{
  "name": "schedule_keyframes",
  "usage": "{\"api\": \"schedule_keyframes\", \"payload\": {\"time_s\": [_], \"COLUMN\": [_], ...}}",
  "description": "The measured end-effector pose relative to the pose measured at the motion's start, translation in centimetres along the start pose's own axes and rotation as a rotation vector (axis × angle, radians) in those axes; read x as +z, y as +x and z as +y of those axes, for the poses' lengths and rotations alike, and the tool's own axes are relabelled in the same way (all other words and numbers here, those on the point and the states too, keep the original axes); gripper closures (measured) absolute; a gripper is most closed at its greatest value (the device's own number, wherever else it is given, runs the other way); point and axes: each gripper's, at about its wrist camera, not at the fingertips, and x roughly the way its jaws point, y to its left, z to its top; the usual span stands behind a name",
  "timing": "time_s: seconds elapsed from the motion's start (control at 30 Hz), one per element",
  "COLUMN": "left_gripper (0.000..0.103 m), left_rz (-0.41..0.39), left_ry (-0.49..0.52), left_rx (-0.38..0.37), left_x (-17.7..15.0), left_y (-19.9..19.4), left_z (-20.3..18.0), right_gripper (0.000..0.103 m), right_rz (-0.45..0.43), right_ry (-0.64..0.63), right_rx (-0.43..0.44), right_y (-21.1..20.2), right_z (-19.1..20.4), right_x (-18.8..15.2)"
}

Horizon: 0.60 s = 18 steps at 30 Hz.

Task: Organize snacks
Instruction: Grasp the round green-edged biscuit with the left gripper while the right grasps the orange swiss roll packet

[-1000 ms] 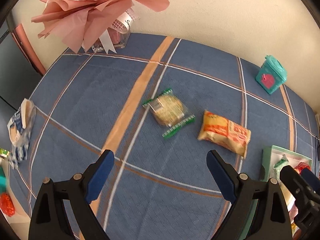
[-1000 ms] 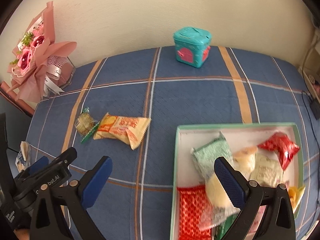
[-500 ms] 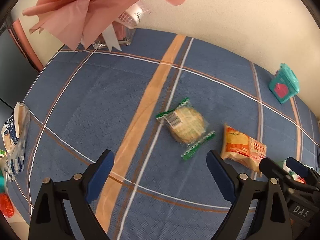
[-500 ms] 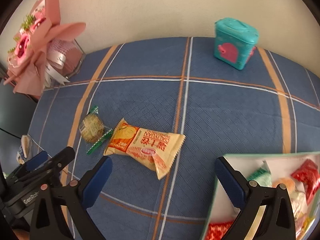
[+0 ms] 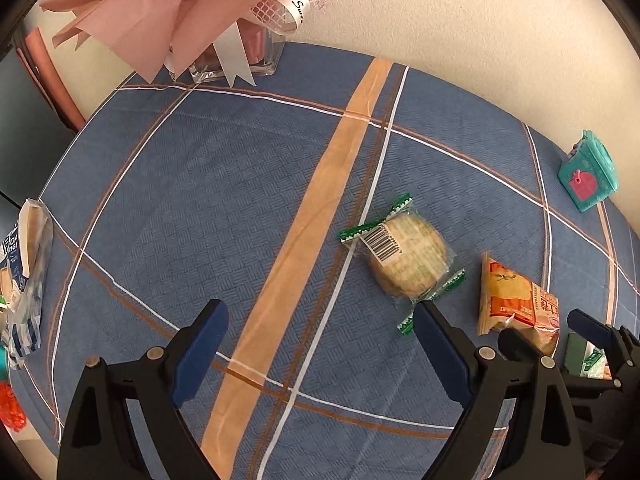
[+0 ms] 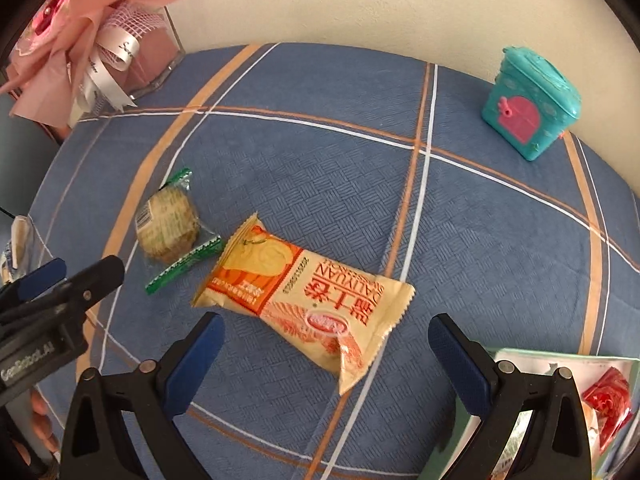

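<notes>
Two loose snacks lie on the blue plaid tablecloth. A round biscuit in a clear wrapper with green ends [image 5: 406, 258] [image 6: 170, 230] rests left of an orange and cream snack packet [image 5: 516, 304] [image 6: 304, 294]. My left gripper [image 5: 320, 344] hangs open above the cloth, its right finger close to the biscuit's near end. My right gripper [image 6: 324, 350] is open too and hovers over the packet, which lies between its fingers without touching them. A green-rimmed tray [image 6: 560, 354] holding several wrapped snacks shows at the lower right.
A pink bouquet in a glass vase [image 5: 240, 52] [image 6: 132, 60] stands at the back left. A teal toy house [image 5: 588, 178] [image 6: 530, 108] sits at the back right by the wall. A blue and white bag [image 5: 22, 276] lies at the table's left edge.
Both grippers have moved left and lower over the cloth. The right wrist view has swung off the tray and onto the orange packet. The biscuit has come closer to the left gripper.
</notes>
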Motion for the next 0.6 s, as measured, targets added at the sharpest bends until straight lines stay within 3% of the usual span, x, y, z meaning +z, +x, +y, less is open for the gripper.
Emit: {"api": "schedule_keyframes", "payload": {"time_s": [0.47, 0.6], "left_gripper": [0.009, 0.009], "left_rz": [-0.014, -0.011], "left_ry": [-0.021, -0.021], "left_rx": [-0.016, -0.015], "left_x": [0.0, -0.2], "left_y": [-0.2, -0.2], "left_z": [0.7, 0.7], "right_gripper": [0.001, 0.009], "right_rz": [-0.027, -0.038], "right_ry": [-0.019, -0.034], "right_rx": [0.048, 0.096], "right_y": [0.5, 0.8], "right_z": [0.0, 0.6], "right_x": [2.1, 2.4]}}
